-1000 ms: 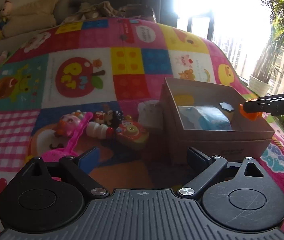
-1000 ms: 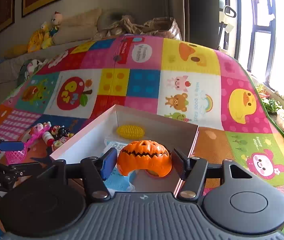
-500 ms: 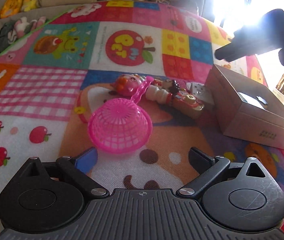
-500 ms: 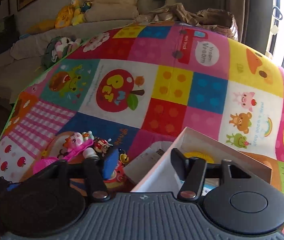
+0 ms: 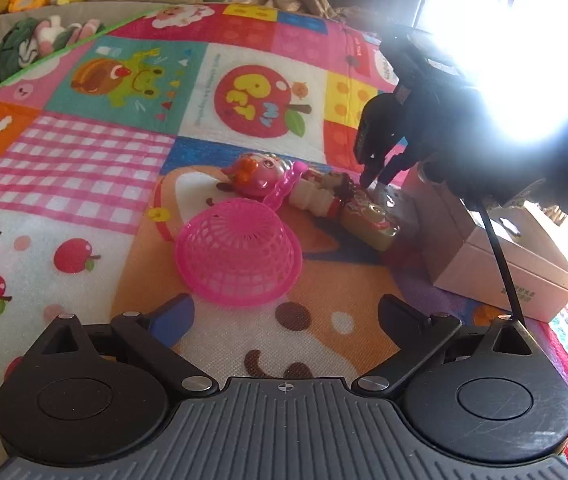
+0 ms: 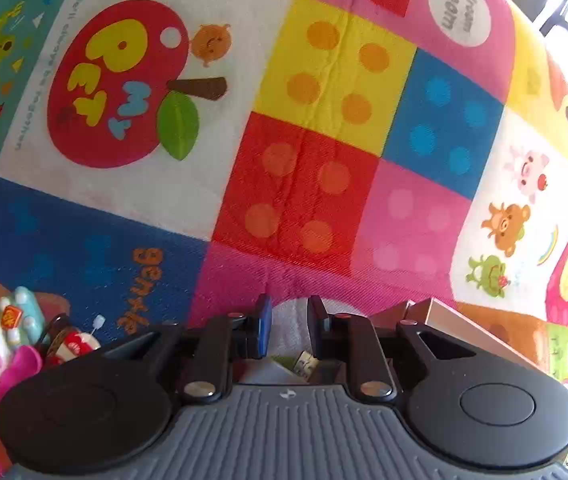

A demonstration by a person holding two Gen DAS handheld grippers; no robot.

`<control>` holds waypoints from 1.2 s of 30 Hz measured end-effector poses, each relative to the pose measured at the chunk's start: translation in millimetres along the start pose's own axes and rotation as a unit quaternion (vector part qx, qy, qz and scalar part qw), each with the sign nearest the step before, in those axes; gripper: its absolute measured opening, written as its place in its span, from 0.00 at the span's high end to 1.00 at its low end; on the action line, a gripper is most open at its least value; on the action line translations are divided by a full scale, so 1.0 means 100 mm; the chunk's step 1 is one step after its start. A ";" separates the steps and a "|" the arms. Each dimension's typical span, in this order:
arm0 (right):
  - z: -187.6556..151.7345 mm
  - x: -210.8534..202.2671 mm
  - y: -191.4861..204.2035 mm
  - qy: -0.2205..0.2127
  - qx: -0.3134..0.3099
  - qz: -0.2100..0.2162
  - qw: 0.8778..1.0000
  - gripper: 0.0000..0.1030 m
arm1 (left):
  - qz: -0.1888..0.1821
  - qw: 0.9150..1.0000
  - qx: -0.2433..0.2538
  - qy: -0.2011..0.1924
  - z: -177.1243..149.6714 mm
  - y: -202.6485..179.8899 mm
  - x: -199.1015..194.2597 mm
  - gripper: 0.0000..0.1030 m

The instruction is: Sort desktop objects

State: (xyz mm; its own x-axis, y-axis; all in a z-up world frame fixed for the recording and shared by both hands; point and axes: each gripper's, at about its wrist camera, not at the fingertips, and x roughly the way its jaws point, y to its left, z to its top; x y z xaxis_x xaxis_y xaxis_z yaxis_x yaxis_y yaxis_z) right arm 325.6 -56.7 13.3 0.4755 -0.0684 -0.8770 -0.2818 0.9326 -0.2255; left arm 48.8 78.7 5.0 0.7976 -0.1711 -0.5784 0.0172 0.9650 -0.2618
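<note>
- Since 1 s ago: right gripper (image 6: 288, 312) has been carried from above the box (image 5: 504, 276), where an orange pumpkin sat between its jaws, across to the toy heap beside the box. The pumpkin is no longer seen between them.
- Left gripper (image 5: 284, 306) has been swung round so the pink basket (image 5: 239, 252) is faced, not the box.
- Step in hand (judged): one drop-off is done and the next pick is being lined up.
- Right gripper state: jaws drawn almost fully together, only a narrow slit left. A white item (image 6: 290, 334) is seen through the slit, just beside the box corner. No grip on it is evident, so nothing is taken as held.
- Left gripper state: jaws spread wide, nothing between them; the basket lies just ahead of the tips, not touched.
- Next move (judged): right jaws must be re-opened before anything can be taken. For the left, the basket rim would have to be straddled, as the bowl looks too wide.
- Task things: the basket is upside-down on the mat (image 5: 83, 168), a mesh dome w/ its handle running back toward a pink round-faced toy (image 5: 255, 172).
- A white bottle-like figure (image 5: 316, 200) and a tan camera-like toy (image 5: 368, 220) lie close-packed between the basket and the box. Box contents are mostly hidden by glare.
</note>
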 end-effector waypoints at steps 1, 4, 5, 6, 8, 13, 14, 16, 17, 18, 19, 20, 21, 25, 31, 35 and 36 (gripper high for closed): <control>-0.04 -0.01 -0.02 0.008 0.010 0.013 1.000 0.82 | -0.001 1.000 0.000 0.001 0.00 0.00 0.00 0.02; -0.23 -0.10 -0.03 0.019 0.006 0.045 0.999 0.82 | -0.004 1.000 0.003 0.005 -0.01 -0.02 0.00 0.01; -0.31 -0.13 -0.04 0.023 0.005 0.059 0.998 0.82 | -0.005 1.000 0.006 0.008 -0.01 -0.03 0.00 0.01; -0.39 -0.16 -0.05 0.028 0.004 0.076 0.997 0.83 | -0.006 1.000 0.011 0.010 -0.02 -0.04 0.00 0.01; -0.53 -0.26 -0.03 0.044 0.006 0.115 0.992 0.83 | -0.007 1.000 0.020 0.015 -0.04 -0.08 -0.01 0.01; -1.01 -0.61 0.23 0.063 -0.049 0.195 0.977 0.83 | -0.016 0.999 0.046 0.024 -0.12 -0.14 -0.08 0.00; -1.15 -0.71 0.29 0.065 -0.067 0.217 0.972 0.83 | -0.018 0.998 0.051 0.026 -0.14 -0.15 -0.11 0.00; -1.39 -0.84 0.32 0.075 -0.088 0.250 0.961 0.83 | -0.021 0.998 0.059 0.029 -0.18 -0.16 -0.15 0.00; -1.52 -0.90 0.33 0.076 -0.096 0.263 0.957 0.83 | -0.022 0.997 0.062 0.031 -0.20 -0.16 -0.17 0.00; -1.62 -0.97 0.29 0.072 -0.096 0.270 0.955 0.83 | -0.023 0.997 0.066 0.032 -0.22 -0.16 -0.21 0.00; -1.73 -1.06 0.22 0.056 -0.089 0.276 0.955 0.83 | -0.023 0.997 0.068 0.032 -0.24 -0.16 -0.23 0.00; -1.83 -1.17 0.15 0.025 -0.086 0.273 0.958 0.83 | -0.021 0.997 0.068 0.031 -0.25 -0.16 -0.26 0.00; -1.95 -1.28 0.09 -0.016 -0.089 0.266 0.960 0.73 | -0.017 0.997 0.065 0.030 -0.25 -0.15 -0.28 0.00; -2.41 -1.51 -0.09 -0.113 -0.075 0.245 0.960 0.36 | 0.041 0.999 0.019 0.022 -0.15 -0.01 -0.33 0.00; -2.90 -1.32 0.00 -0.139 -0.075 0.220 0.962 0.36 | 0.061 0.998 0.033 0.002 0.03 -0.16 -0.38 0.00; -3.09 -1.34 -0.11 -0.174 -0.085 0.182 0.964 0.54 | 0.052 0.996 0.075 -0.007 0.06 -0.44 -0.23 0.00; -3.12 -1.34 -0.18 -0.177 -0.079 0.173 0.966 0.54 | 0.051 0.995 0.081 -0.009 0.07 -0.50 -0.16 0.00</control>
State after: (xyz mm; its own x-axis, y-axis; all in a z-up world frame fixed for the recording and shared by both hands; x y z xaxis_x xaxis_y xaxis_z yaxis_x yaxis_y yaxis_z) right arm 6.7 -174.4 2.6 0.5772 0.3882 -0.7184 -0.5847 0.8106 -0.0318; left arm 39.4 34.3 32.7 0.8107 -0.0677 -0.5816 0.0310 0.9969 -0.0729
